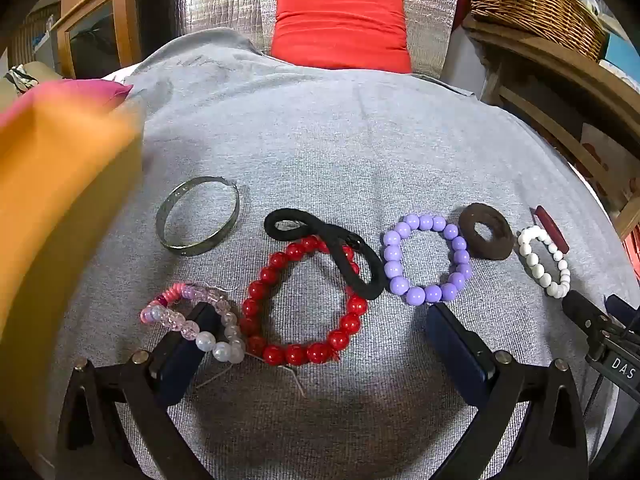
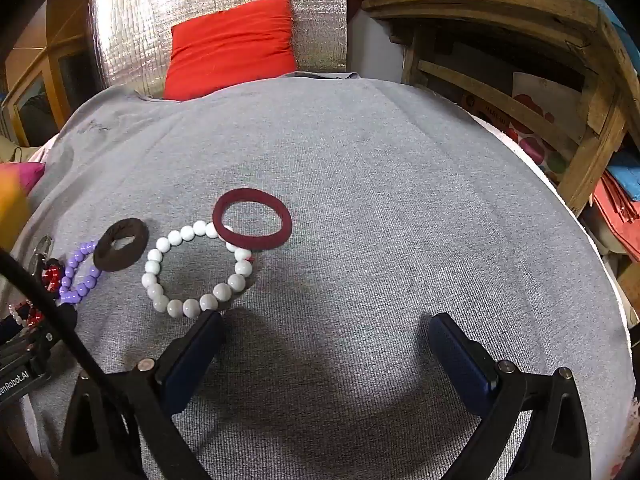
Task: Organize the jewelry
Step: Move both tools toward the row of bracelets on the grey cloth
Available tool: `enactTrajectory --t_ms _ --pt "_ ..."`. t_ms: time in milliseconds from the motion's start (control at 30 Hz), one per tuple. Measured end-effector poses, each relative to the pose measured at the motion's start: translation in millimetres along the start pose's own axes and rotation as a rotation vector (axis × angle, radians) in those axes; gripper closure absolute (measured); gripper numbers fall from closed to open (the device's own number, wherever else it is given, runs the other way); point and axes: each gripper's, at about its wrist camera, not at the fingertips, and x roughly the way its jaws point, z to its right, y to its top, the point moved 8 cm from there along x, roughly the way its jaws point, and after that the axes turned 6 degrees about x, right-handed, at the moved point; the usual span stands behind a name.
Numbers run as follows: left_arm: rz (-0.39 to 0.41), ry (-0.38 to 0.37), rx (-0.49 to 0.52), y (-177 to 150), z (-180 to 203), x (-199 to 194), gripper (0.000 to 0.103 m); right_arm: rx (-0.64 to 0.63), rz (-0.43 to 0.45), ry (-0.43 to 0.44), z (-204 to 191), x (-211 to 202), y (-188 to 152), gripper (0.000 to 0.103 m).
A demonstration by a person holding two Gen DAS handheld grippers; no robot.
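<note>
Left gripper [image 1: 320, 332] being held wide open over red round-bead bracelet [image 1: 303, 304], nothing gripped — right gripper [image 2: 326, 344] likewise spread, empty, beside white round-bead bracelet [image 2: 198, 268], grey knit cloth [image 2: 380, 200] underneath.

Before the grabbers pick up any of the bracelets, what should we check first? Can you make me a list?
1. Left gripper open: ok, jaws stand wide with nothing between the pads.
2. Right gripper open: ok, wide, only grey cloth between the fingers.
3. Red bead bracelet free to lift: not ok, the black hair tie lies across it.
4. White bead bracelet free: not ok, the dark red band overlaps its far side.
5. Purple bead bracelet free: cannot tell, the brown ring sits right against it.
6. Metal bangle free: ok, it lies alone.
</note>
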Motion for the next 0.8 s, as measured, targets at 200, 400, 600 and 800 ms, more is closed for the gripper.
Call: enactTrajectory --t_ms 200,400,600,800 --pt "0.0 0.0 0.0 0.0 -5.6 -1.9 0.0 0.0 -0.001 0.0 0.0 0.1 0.1 0.0" --pt "-0.004 0.006 0.005 0.9 -3.6 -1.8 0.0 0.0 -0.001 0.0 -0.1 0.0 0.1 0.0" --pt "-0.003 0.01 0.008 0.4 -1.6 -1.3 0.0 0.0 0.0 -0.001 -0.2 0.0 0.0 0.0" --pt "-0.003 0.01 0.008 0.3 -1.0 -1.6 0.0 0.005 -0.004 -0.004 -1.2 -1.6 0.0 0.0"
